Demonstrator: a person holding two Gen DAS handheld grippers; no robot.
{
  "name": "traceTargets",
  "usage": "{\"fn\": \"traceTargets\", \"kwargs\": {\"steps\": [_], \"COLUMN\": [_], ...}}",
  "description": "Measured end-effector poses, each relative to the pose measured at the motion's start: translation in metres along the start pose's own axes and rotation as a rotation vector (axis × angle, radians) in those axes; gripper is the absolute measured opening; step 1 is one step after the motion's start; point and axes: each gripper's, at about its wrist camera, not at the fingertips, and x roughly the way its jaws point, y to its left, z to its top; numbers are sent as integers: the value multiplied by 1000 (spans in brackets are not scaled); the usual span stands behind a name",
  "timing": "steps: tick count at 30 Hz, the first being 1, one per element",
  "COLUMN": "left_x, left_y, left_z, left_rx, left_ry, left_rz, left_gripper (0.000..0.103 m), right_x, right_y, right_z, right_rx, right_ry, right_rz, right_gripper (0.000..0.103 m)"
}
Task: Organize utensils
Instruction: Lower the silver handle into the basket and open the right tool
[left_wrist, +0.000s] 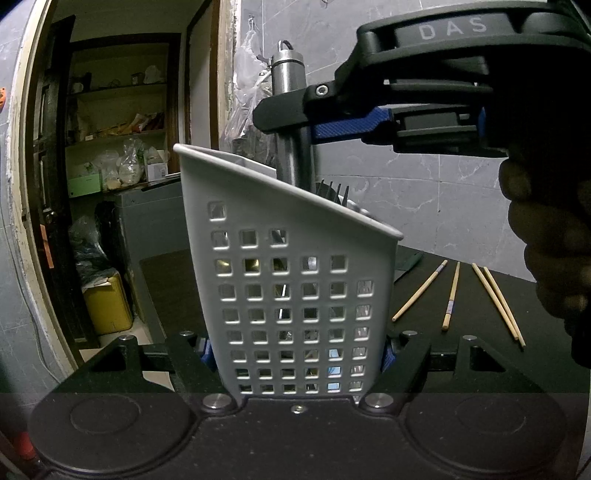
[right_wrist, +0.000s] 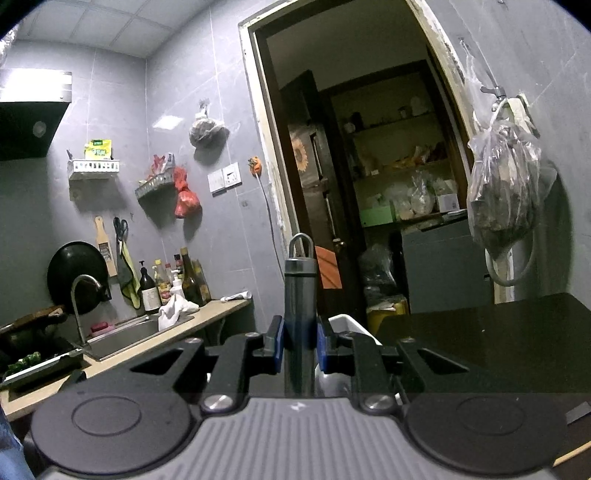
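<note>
**Steel handle in right jaws, caddy in left**

Blue pads of my right gripper (right_wrist: 300, 345) are clenched on a steel utensil handle (right_wrist: 300, 295), one pad on each side of the shaft. The handle stands upright, its wire hanging loop (right_wrist: 300, 243) at the top. From the left wrist view the same handle (left_wrist: 291, 110) runs down behind the rim into the caddy, so its lower end is inside; I cannot tell what sort of head it has.

My left gripper (left_wrist: 297, 354) is grasping the grey perforated caddy (left_wrist: 295, 295): the pads press its two side walls low down, and the caddy sits upright between them. Dark fork tines (left_wrist: 332, 190) stick up above the slanted rim, just beside the handle. Other metal pieces show through the square holes, too broken up to identify.

The person's hand (left_wrist: 550, 236) wraps the right gripper's grip at the right edge of the left view.

Four wooden chopsticks (left_wrist: 458, 295) lie on the black table (left_wrist: 480, 354) to the right of the caddy, apart from it: two separate, two close together as a pair.

Farther out: grey tiled wall (left_wrist: 424, 177), an open doorway (right_wrist: 369, 166) onto pantry shelves, a plastic bag (right_wrist: 506, 192) hanging on a wall hook, and a sink (right_wrist: 125, 332) with faucet along the counter to the left.
</note>
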Motion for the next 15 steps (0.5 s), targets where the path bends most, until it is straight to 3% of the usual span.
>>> {"fn": "traceTargets", "kwargs": {"steps": [12, 15], "left_x": [0, 0], "left_y": [0, 0], "left_z": [0, 0], "left_rx": [0, 0], "left_ry": [0, 0], "left_rz": [0, 0], "left_gripper": [76, 76], "right_x": [0, 1], "right_y": [-2, -3], "right_z": [-2, 1], "right_rx": [1, 3], "right_ry": [2, -1], "right_rz": [13, 16], "right_gripper": [23, 35]}}
